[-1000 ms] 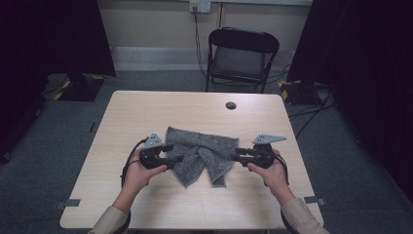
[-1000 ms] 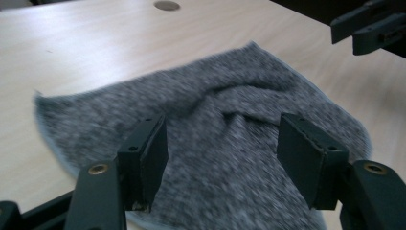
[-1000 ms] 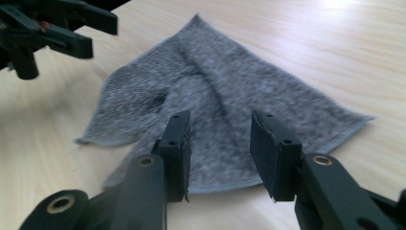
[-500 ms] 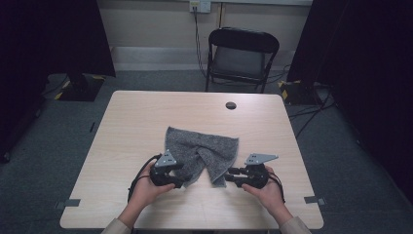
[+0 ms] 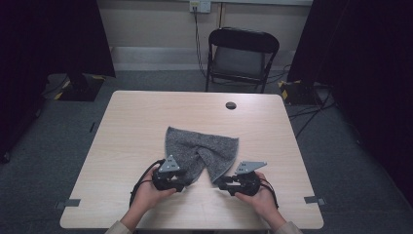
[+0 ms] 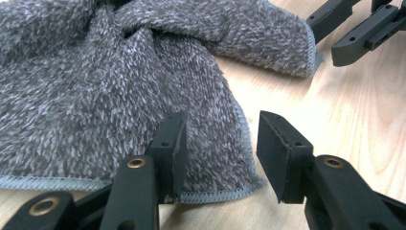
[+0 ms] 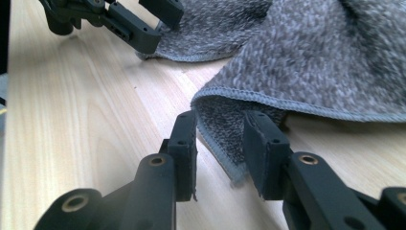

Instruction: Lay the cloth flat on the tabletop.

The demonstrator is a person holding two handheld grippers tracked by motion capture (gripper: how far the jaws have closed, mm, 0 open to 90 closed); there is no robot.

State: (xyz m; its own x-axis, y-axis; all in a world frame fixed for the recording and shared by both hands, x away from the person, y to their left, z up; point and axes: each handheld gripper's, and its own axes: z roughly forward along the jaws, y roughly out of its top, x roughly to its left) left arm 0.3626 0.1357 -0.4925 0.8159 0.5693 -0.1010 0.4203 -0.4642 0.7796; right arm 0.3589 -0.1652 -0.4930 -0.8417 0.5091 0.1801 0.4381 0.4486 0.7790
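- The grey towel is seen lying crumpled and twisted near the middle of the wooden table, its two near corners pointing toward the person's edge.
- The left gripper is held low at the towel's near left corner; its jaws are parted to a middling gap, with the hemmed corner lying between them and not yet pinched.
- The right gripper is placed at the near right corner, where the cloth is folded under itself; its jaws are likewise parted, with the lower hemmed edge between them and nothing clamped.
- The step in hand is judged to be the gripping of both near corners so that the towel can be spread or folded.
- For a good grip, each gripper should be eased forward until the stitched hem sits well inside the pads, so that the corner is not lost when it is pulled.
- At the right corner, care should be taken over which layer is caught: if only the under-flap is pinched, the fold may be dragged rather than opened.
- Both sets of jaws are best closed together, and the lower jaw kept flat on the table so that it slides under the cloth instead of pushing it away.
- The twist across the towel's middle is best worked out by drawing the two corners apart once they are held.
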